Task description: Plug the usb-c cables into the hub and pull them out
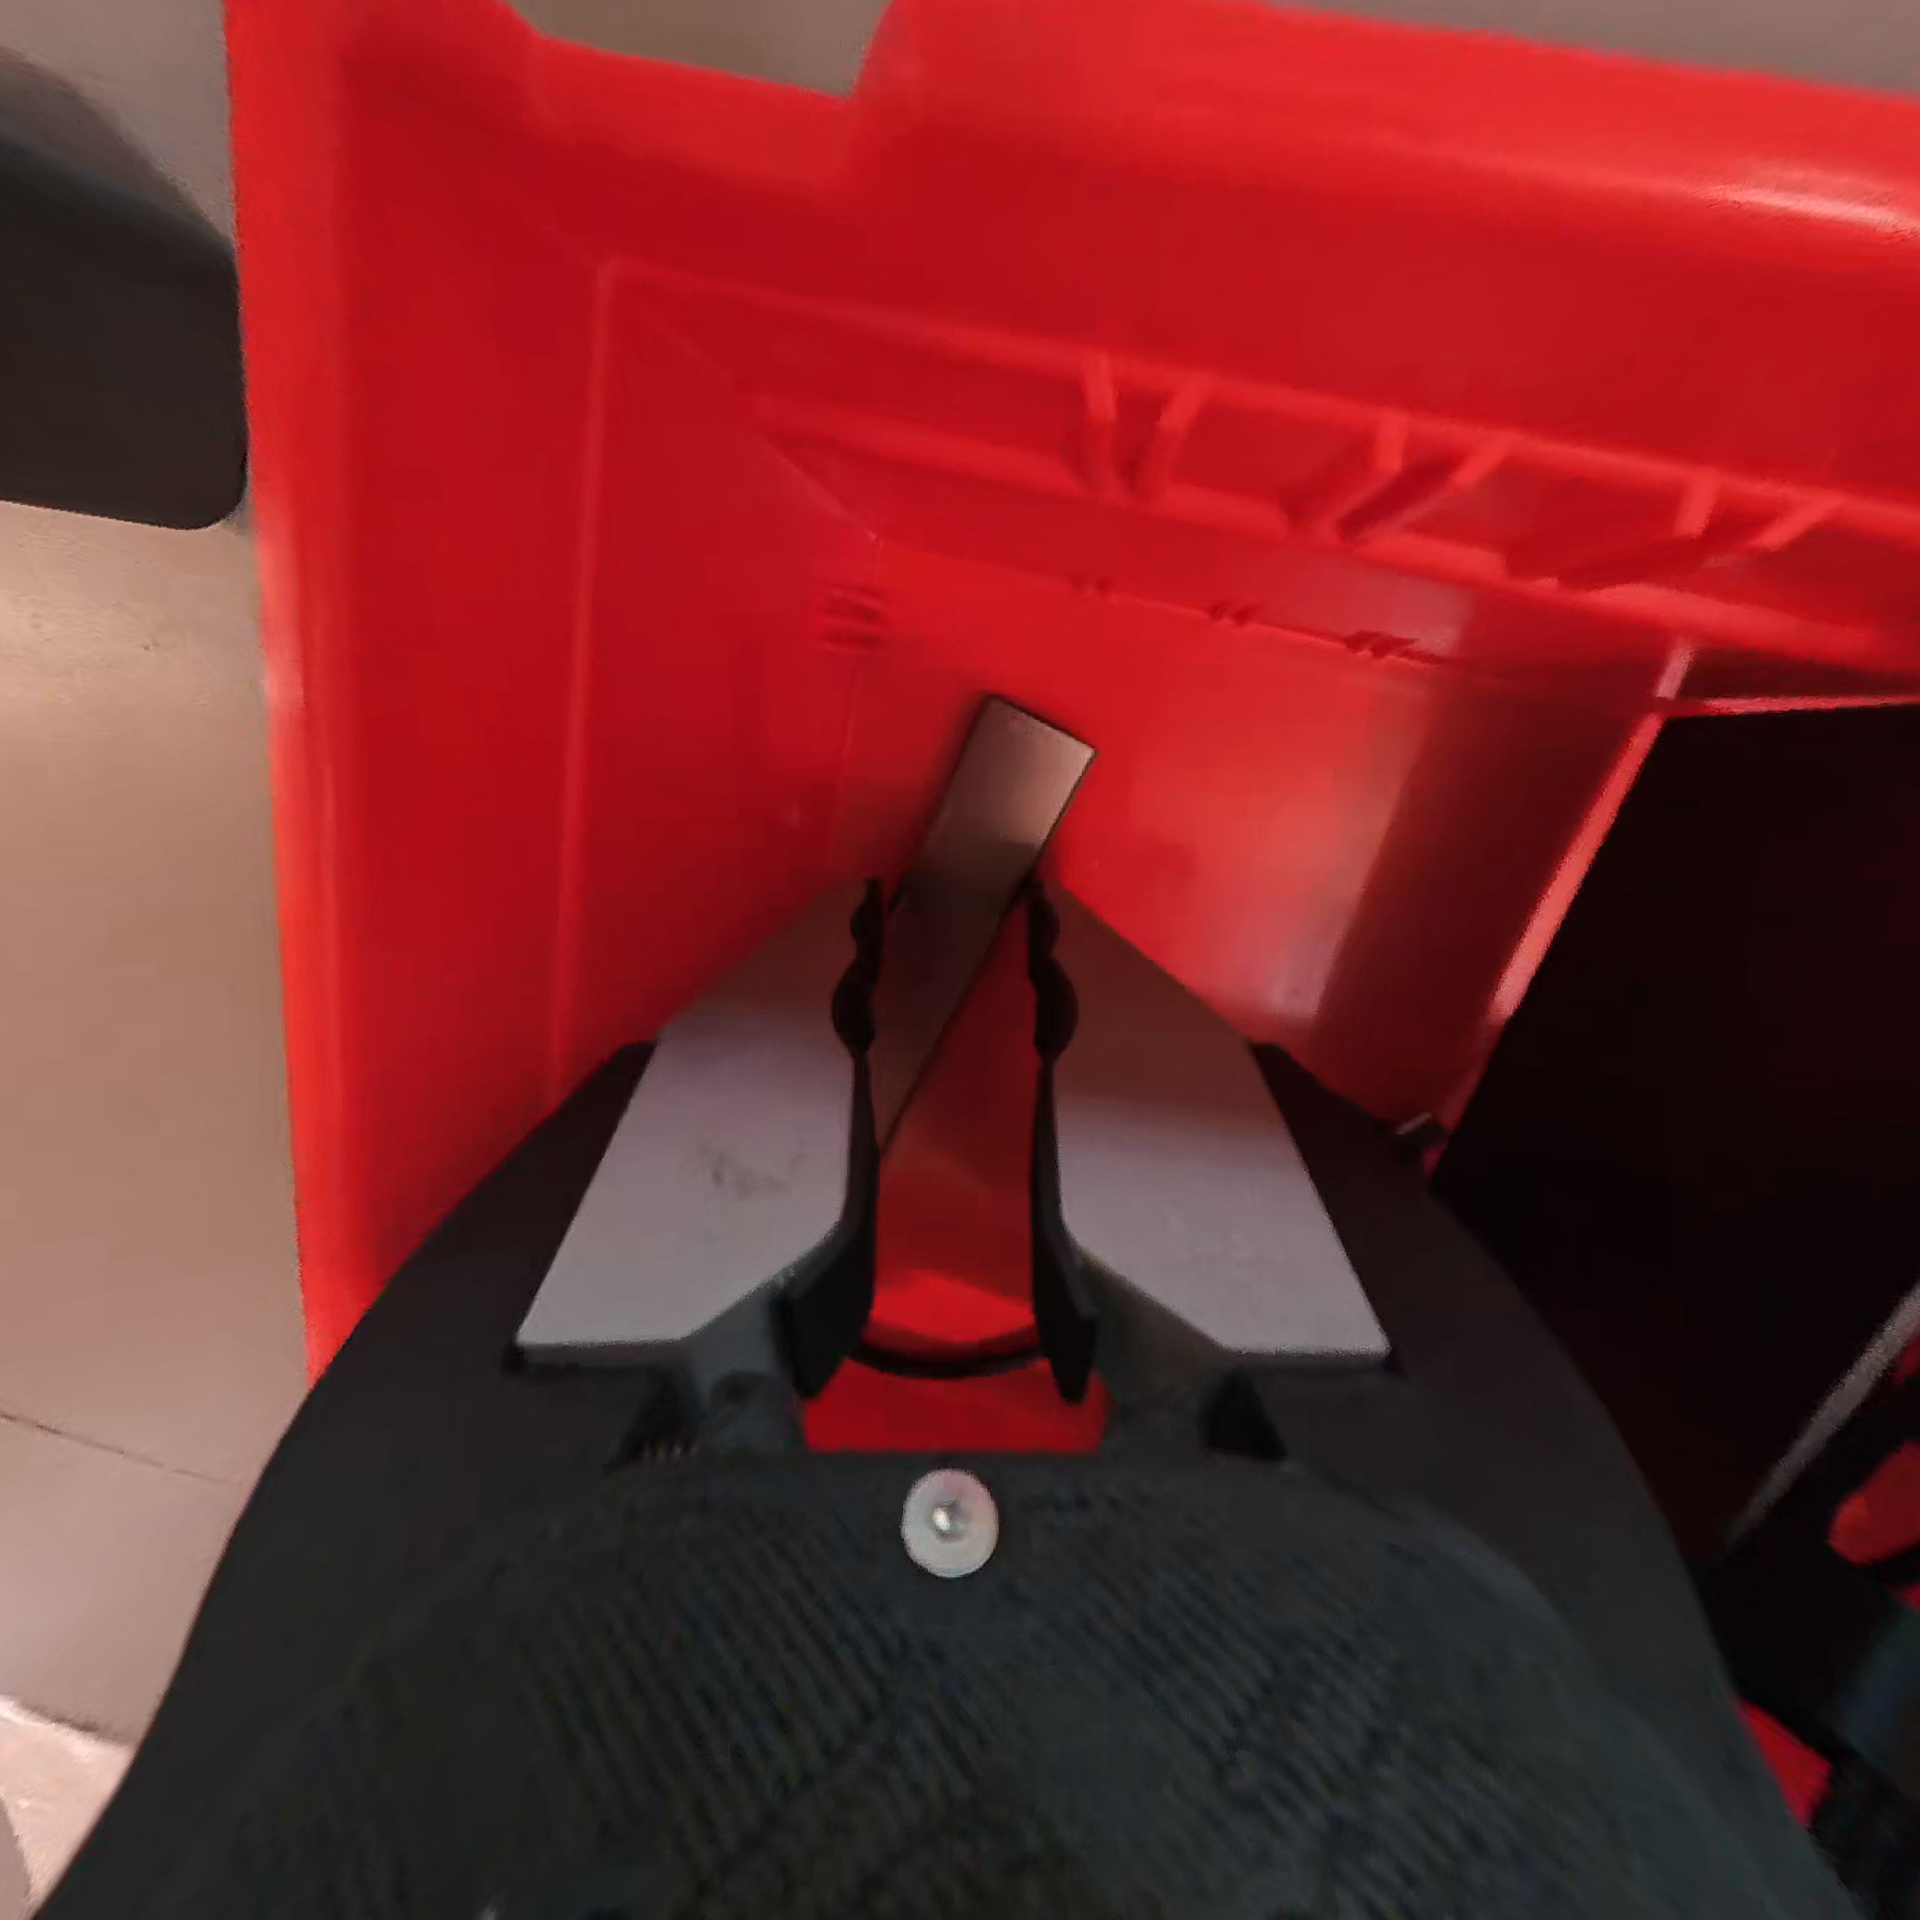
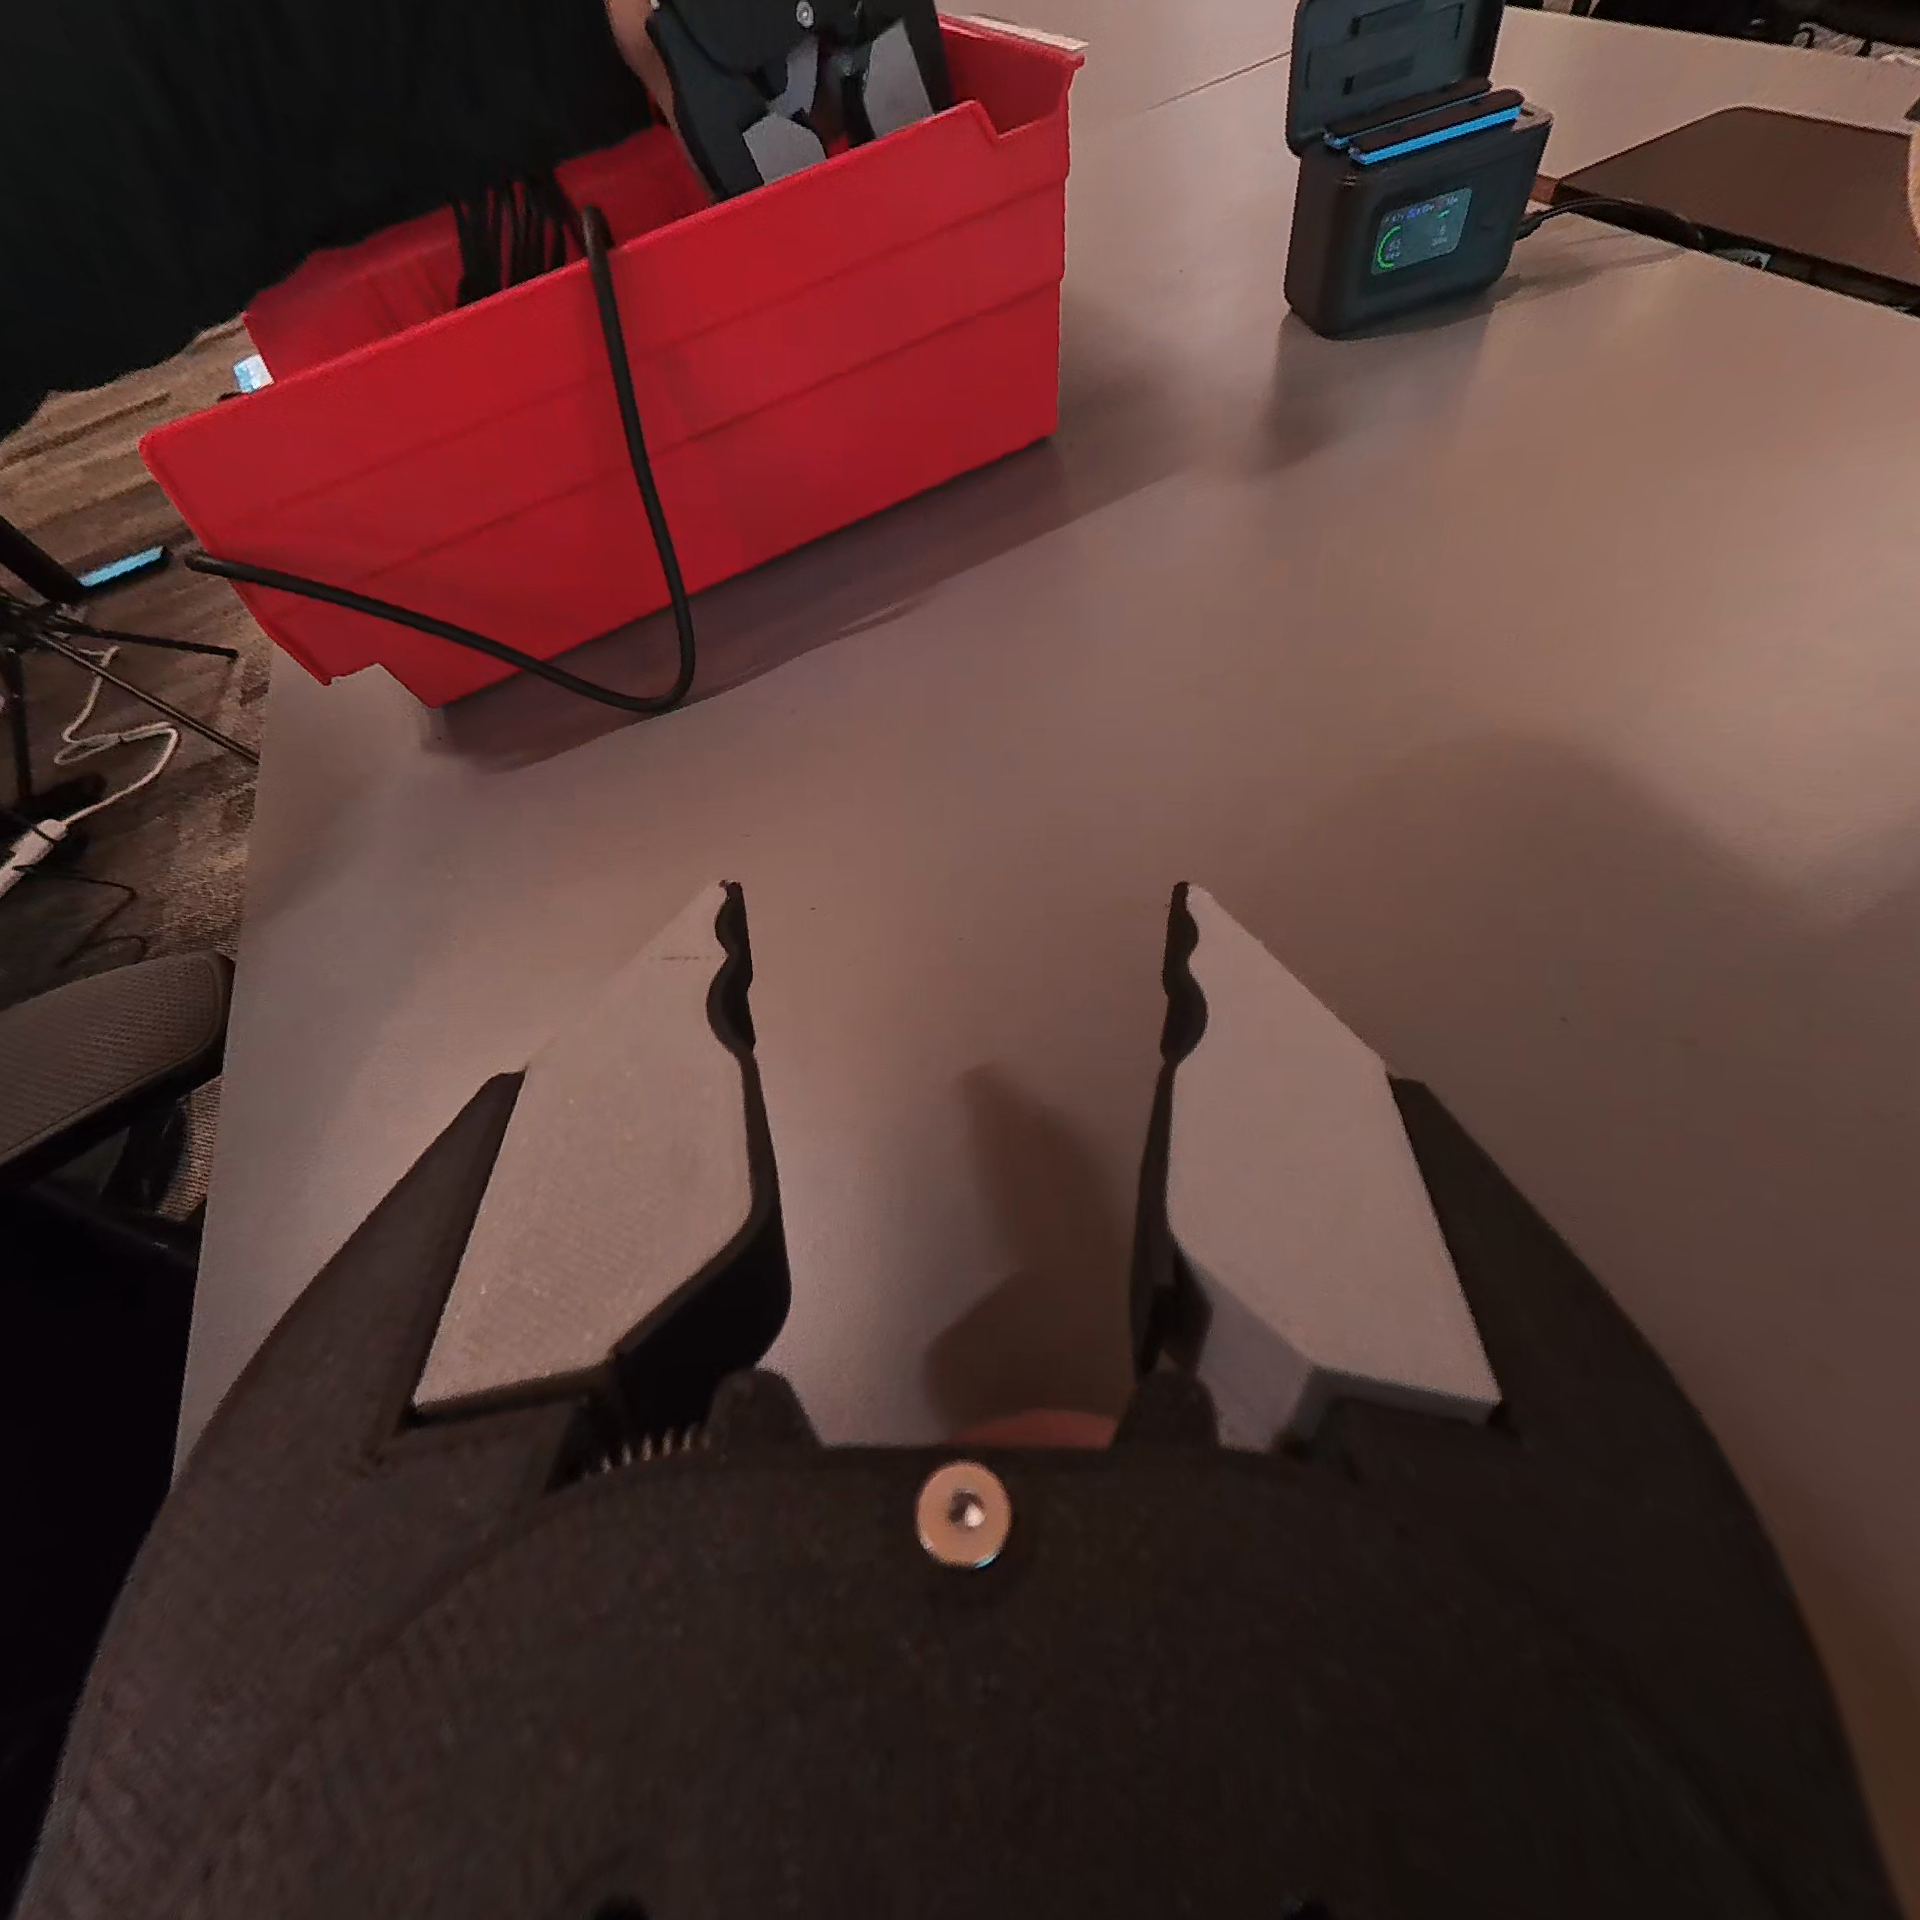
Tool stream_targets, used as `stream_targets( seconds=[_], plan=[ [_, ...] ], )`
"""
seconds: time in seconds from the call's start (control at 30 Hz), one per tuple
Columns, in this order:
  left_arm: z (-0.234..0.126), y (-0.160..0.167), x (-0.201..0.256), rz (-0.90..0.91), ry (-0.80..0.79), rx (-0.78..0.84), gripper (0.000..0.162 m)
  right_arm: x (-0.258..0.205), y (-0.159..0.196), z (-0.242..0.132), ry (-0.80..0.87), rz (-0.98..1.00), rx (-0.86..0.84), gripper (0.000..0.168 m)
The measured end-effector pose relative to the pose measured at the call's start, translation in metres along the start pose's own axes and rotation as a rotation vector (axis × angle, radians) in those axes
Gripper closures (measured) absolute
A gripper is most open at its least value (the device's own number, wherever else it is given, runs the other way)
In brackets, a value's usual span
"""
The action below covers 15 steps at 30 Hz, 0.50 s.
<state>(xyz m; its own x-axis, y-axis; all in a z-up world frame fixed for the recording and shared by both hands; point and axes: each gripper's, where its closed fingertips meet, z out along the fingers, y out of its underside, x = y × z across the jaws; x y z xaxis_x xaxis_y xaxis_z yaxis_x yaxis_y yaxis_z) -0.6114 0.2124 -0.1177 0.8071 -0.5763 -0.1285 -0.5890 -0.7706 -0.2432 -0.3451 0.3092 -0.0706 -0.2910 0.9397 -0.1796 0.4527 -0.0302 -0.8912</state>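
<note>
We take the red bin (image 2: 644, 416) as our landmark. It sits on the large grey table (image 2: 1351, 675), near the table's left edge, and the table spreads bare from the bin toward our right gripper. Seen from inside through the left wrist view, the bin's red walls (image 1: 1039, 312) fill nearly everything, ribbed rim at the top, with a dark space opening to the right. Well apart from the bin, farther right on the table, stands a dark box (image 2: 1403, 208) with its lid raised, a small lit screen on its front and blue-edged slabs standing in it. Our right gripper (image 2: 954, 894) hangs over bare table on the near side of the bin, well apart from it, its jaws spread wide with nothing between them. Our left gripper (image 1: 951, 894) is down inside the bin; from the right wrist view we see it (image 2: 800, 114) reaching in at the bin's far end. Its jaws are narrow, closed on a flat grey bar, the hub (image 1: 987, 862), which slants up past the fingertips against the bin's inner wall. A bundle of black cables (image 2: 520, 239) stands inside the bin at its middle, and one black cable (image 2: 649, 478) hangs over the bin's near wall, loops down onto the table beside the bin's foot and trails off past the bin's left corner.
</note>
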Motion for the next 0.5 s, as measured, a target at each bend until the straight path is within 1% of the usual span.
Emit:
stream_targets(
  seconds=[0.07,0.13,0.23,0.27,0.37,0.5],
  plan=[
    [0.0,0.0,0.001,-0.018,0.011,0.02,0.137,-0.002,0.0,0.0,-0.005,-0.002,-0.003,0.091],
    [-0.001,0.0,0.001,0.016,-0.011,0.039,0.138,-0.003,-0.001,-0.001,-0.007,-0.009,0.002,0.092],
    [-0.007,0.007,-0.002,0.09,-0.131,-0.003,0.14,-0.006,-0.005,-0.004,-0.01,-0.021,0.016,0.093],
    [-0.014,0.005,-0.003,0.101,-0.178,0.013,0.14,-0.007,-0.007,-0.005,-0.01,-0.026,0.023,0.094],
    [-0.056,-0.008,-0.01,0.127,-0.391,0.107,0.14,-0.008,-0.011,-0.008,-0.009,-0.032,0.041,0.095],
    [-0.14,-0.027,-0.023,0.13,-0.756,0.227,0.142,-0.011,-0.019,-0.013,-0.008,-0.042,0.073,0.096]
  ],
)
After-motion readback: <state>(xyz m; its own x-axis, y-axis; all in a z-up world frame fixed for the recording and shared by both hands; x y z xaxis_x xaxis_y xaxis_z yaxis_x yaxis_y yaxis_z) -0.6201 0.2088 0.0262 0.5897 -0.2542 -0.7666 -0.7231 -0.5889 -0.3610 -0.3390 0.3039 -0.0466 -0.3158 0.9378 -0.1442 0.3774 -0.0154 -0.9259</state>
